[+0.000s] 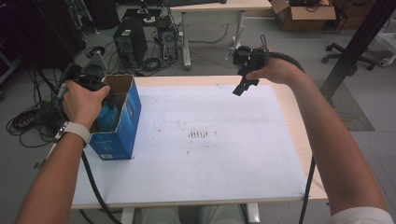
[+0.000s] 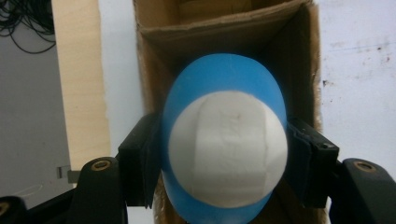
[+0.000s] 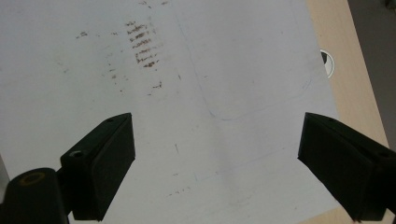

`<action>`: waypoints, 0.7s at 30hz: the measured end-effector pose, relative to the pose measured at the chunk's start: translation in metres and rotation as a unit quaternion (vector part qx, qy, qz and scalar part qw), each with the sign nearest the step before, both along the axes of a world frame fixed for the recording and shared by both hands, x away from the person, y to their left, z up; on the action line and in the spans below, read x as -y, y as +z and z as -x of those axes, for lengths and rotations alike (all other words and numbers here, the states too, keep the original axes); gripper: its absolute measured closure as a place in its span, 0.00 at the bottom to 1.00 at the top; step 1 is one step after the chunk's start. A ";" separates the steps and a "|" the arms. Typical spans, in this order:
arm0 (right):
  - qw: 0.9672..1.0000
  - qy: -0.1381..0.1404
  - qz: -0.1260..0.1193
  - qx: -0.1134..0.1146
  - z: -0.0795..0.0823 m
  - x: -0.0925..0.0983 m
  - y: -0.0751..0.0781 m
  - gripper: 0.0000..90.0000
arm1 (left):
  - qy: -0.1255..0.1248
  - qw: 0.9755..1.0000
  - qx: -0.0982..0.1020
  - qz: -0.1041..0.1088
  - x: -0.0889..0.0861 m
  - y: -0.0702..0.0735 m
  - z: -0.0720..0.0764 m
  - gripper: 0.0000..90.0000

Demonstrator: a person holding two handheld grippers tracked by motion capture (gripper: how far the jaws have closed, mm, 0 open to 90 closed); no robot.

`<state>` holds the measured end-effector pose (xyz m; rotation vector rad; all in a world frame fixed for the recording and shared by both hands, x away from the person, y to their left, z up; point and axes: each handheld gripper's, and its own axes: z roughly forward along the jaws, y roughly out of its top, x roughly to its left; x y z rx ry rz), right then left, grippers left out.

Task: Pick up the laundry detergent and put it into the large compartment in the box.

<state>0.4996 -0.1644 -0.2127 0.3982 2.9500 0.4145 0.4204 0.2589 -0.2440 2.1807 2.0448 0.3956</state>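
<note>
A blue and white rounded object [image 2: 224,140] sits between the jaws of my left gripper [image 2: 224,161], which is shut on it from both sides. It hangs in the open top of a blue cardboard box [image 1: 121,119] at the table's left edge; in the high view the blue object [image 1: 106,114] shows inside the box below my left gripper [image 1: 100,88]. The box's brown inner walls [image 2: 219,32] surround the object. My right gripper [image 1: 243,84] is held in the air above the far right of the table. Its jaws stand wide open over the white sheet [image 3: 210,93] with nothing between them.
A white sheet [image 1: 210,140] with dark smudges in the middle covers most of the wooden table [image 1: 292,107]. Beyond the table are computer towers [image 1: 130,42], cables, another desk and a cardboard box [image 1: 303,16]. A black post [image 1: 355,46] stands at the right.
</note>
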 end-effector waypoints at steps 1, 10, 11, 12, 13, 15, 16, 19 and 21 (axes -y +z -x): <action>1.000 0.000 0.000 0.000 0.000 0.000 0.000 0.12 | 0.000 1.000 0.000 0.000 0.000 0.000 0.000 0.41; 1.000 -0.003 -0.002 -0.001 0.000 0.002 -0.001 0.12 | -0.002 1.000 -0.007 -0.003 0.000 -0.020 0.000 0.41; 1.000 -0.002 -0.002 -0.001 0.000 0.002 -0.001 0.12 | -0.002 1.000 -0.009 -0.005 0.000 -0.022 -0.001 0.41; 1.000 -0.002 -0.002 -0.001 0.000 0.002 -0.001 0.12 | -0.002 1.000 -0.009 -0.005 0.000 -0.022 -0.001 0.41; 1.000 -0.003 -0.003 -0.002 0.000 0.003 -0.002 0.12 | -0.003 1.000 -0.005 -0.005 -0.001 -0.024 -0.001 0.41; 1.000 -0.002 -0.002 -0.002 0.000 0.003 -0.003 0.12 | -0.001 1.000 -0.005 -0.004 -0.001 -0.024 -0.001 0.41; 1.000 -0.003 -0.002 -0.002 0.000 0.004 -0.003 0.12 | 0.000 1.000 -0.006 -0.003 -0.002 -0.024 -0.001 0.41; 1.000 -0.004 -0.004 -0.001 0.000 0.005 -0.002 0.12 | -0.002 1.000 -0.008 -0.002 -0.002 -0.024 -0.002 0.41; 1.000 -0.005 -0.004 -0.001 0.000 0.005 -0.002 0.12 | -0.002 1.000 -0.007 -0.003 -0.001 -0.025 -0.002 0.41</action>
